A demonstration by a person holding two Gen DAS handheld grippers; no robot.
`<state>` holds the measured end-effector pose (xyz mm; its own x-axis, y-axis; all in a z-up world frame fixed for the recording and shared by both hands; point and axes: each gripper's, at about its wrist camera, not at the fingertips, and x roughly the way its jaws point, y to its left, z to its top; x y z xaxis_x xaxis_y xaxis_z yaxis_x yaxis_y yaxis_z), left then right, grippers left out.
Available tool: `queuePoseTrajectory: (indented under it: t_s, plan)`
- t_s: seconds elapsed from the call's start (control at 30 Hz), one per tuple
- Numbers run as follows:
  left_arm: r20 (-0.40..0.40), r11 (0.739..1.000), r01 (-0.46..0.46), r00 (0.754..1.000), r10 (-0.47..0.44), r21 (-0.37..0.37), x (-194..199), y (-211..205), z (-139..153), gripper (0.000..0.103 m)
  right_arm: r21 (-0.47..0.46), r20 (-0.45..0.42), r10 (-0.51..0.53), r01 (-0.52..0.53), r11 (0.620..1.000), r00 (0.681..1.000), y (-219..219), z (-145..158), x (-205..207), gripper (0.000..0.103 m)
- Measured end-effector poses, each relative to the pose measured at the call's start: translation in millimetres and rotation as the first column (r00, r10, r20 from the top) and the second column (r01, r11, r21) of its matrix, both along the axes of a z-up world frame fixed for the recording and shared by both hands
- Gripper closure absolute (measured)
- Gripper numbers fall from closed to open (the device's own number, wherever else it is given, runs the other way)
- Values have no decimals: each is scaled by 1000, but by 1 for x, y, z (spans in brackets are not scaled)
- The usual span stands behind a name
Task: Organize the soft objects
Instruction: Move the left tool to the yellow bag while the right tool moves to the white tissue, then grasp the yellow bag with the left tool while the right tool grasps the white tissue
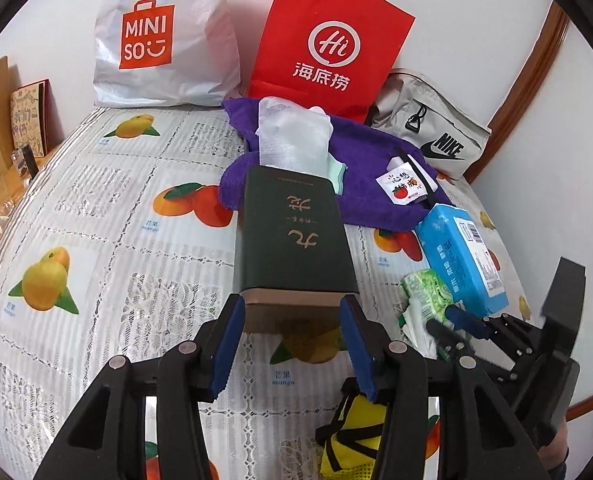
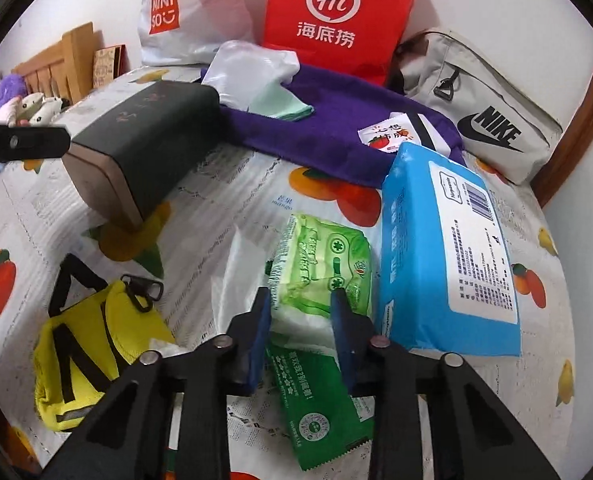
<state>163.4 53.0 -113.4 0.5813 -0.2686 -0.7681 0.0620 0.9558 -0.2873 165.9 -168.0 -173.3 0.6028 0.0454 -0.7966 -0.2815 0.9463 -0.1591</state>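
While the green tissue pack [image 2: 320,264] lies on the fruit-print cloth [image 2: 232,184] just left of the blue wipes pack [image 2: 448,256], the right gripper [image 2: 301,312] has its jaws narrowed onto the pack's near, torn-open end, loose tissue bulging between them. Its long axis runs away from the gripper, sealed end farthest. A lift would go best straight up, squeezing gently so no tissue pulls out. The left gripper [image 1: 292,320] clamps the dark book [image 1: 296,240] by its near end, tilted off the cloth.
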Motion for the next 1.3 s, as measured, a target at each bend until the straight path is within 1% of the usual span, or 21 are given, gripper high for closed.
queuePoseTrajectory:
  t_s: [0.1,0.3,0.33,0.43,0.6,0.67,0.83,0.93,1.07,1.1,1.13,1.17,1.23,1.3]
  plan:
    - [-1,1000,-6,1000,6,-4,-2,2,-1,56,48,10,15,-15,999,1000,-3,9,-3,82]
    - [-1,1000,4,1000,-4,9,-13,-3,2,56,151,35,12,-17,988,999,-13,30,-15,84]
    - [-1,1000,6,1000,-6,12,-16,-4,2,56,162,37,14,-20,987,999,-13,32,-18,89]
    - [-4,1000,6,1000,-6,18,-26,-8,3,56,187,40,34,-41,981,999,-13,35,-27,89]
    - [-2,1000,4,1000,-4,21,-41,-10,5,55,202,44,30,-38,979,999,-17,33,-38,89]
    - [-4,1000,-1,1000,1,30,-46,-10,4,53,208,56,26,-38,977,998,-20,35,-43,89]
    - [-11,999,9,1000,-9,35,-55,-16,0,53,229,86,19,-38,973,996,-29,41,-60,89]
    - [-21,999,26,999,-25,41,-58,-24,-5,53,217,49,7,-18,976,999,-31,31,-60,89]
    - [-40,998,47,998,-45,49,-62,-32,-16,50,201,27,25,-30,979,999,-31,20,-70,87]
    - [-46,998,49,998,-47,49,-62,-33,-18,50,192,26,30,-34,981,999,-31,17,-71,85]
    - [-53,997,52,997,-49,48,-62,-35,-21,50,186,21,35,-38,982,999,-32,14,-72,77]
    - [-58,997,56,997,-53,48,-63,-36,-23,50,186,14,33,-35,982,999,-34,12,-73,62]
    - [-65,997,66,996,-62,50,-63,-39,-26,50,209,14,14,-17,978,1000,-42,10,-78,49]
    - [-70,996,73,995,-69,50,-64,-41,-29,50,247,18,8,-13,969,1000,-51,11,-86,46]
